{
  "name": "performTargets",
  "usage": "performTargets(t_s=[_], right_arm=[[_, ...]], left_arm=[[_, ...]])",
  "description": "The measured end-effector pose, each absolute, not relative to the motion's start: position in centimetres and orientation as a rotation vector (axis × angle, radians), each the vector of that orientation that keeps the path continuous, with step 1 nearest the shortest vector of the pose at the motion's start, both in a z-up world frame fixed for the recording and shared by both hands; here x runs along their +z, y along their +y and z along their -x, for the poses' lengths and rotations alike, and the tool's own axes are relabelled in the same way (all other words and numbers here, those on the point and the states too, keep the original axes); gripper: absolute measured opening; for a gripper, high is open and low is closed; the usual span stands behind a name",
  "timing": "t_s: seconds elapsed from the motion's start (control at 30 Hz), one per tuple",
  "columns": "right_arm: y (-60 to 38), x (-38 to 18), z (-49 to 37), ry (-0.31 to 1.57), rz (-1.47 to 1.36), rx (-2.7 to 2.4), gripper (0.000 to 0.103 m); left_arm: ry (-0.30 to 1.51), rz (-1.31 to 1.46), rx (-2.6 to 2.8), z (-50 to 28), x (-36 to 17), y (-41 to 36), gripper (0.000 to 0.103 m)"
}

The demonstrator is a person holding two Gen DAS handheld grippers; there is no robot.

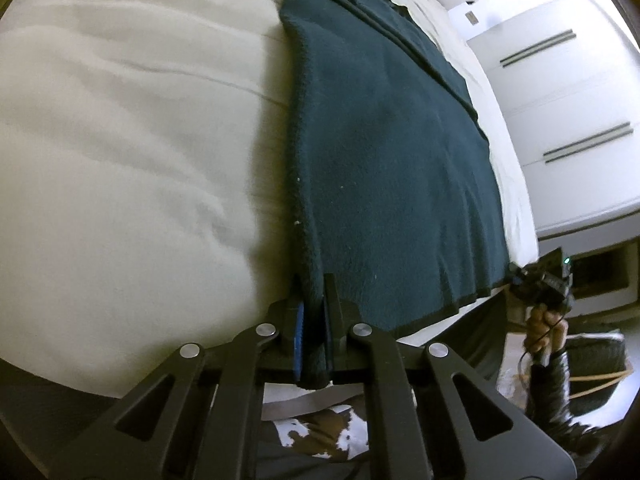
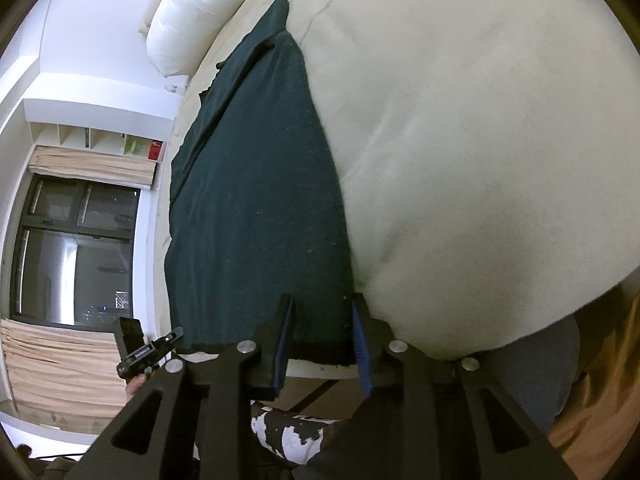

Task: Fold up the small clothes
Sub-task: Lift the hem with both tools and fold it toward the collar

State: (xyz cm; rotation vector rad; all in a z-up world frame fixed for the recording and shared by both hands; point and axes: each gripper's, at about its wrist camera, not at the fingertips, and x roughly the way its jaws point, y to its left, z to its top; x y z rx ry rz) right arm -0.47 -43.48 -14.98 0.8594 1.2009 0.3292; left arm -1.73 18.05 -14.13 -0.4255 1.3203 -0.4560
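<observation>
A dark green fleece garment [image 1: 380, 140] lies flat and long on the cream bed [image 1: 120, 120]. My left gripper [image 1: 312, 284] is shut on its near left corner, and the cloth is pinched between the blue pads. In the right wrist view the same garment [image 2: 256, 200] runs away from my right gripper [image 2: 322, 304]. That gripper's jaws hold the other near corner, with the fabric filling the gap between the pads. Each gripper also shows in the other's view, at the hem's far end: the right gripper [image 1: 544, 280] held in a hand, and the left gripper [image 2: 148, 348].
The bed's near edge lies just under both grippers. A white pillow [image 2: 192, 20] sits at the head of the bed. A white wardrobe [image 1: 560, 100] stands on one side, a dark window [image 2: 72, 240] on the other. The person's patterned trousers [image 1: 320, 436] show below.
</observation>
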Motion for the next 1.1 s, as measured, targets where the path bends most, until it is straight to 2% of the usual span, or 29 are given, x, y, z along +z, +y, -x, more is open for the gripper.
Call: performTargets(t_s=[0.03,0.07,0.17,0.37,0.73,1.1], right_arm=[[-43.4,-14.9,0.4,1.202,-0.856,0.332,0.027],[-43.3,-14.9,0.4,1.204,-0.848,0.329,0.015],[-43.3,-14.7,0.5,1.2,-0.835,0.327,0.009],[-43.0,-13.0,0.3,1.141,-0.824,0.372,0.008],[-42.7,-7.7,-4.1,0.903,-0.947,0.511,0.007],[-41.7,-6.3,-12.6,0.835,-1.01,0.475,0.008]], left_arm=[[1.321,0.411,-0.457,1.8,-14.0,17.9,0.007],[1.323,0.401,-0.462,1.8,-14.0,17.7,0.006],[1.315,0.345,-0.476,2.2,-13.5,17.2,0.004],[1.265,0.352,-0.512,2.6,-12.0,17.3,0.003],[1.037,0.741,-0.653,0.4,-6.4,21.3,0.003],[0.954,0.982,-0.674,-6.1,-5.2,22.5,0.003]])
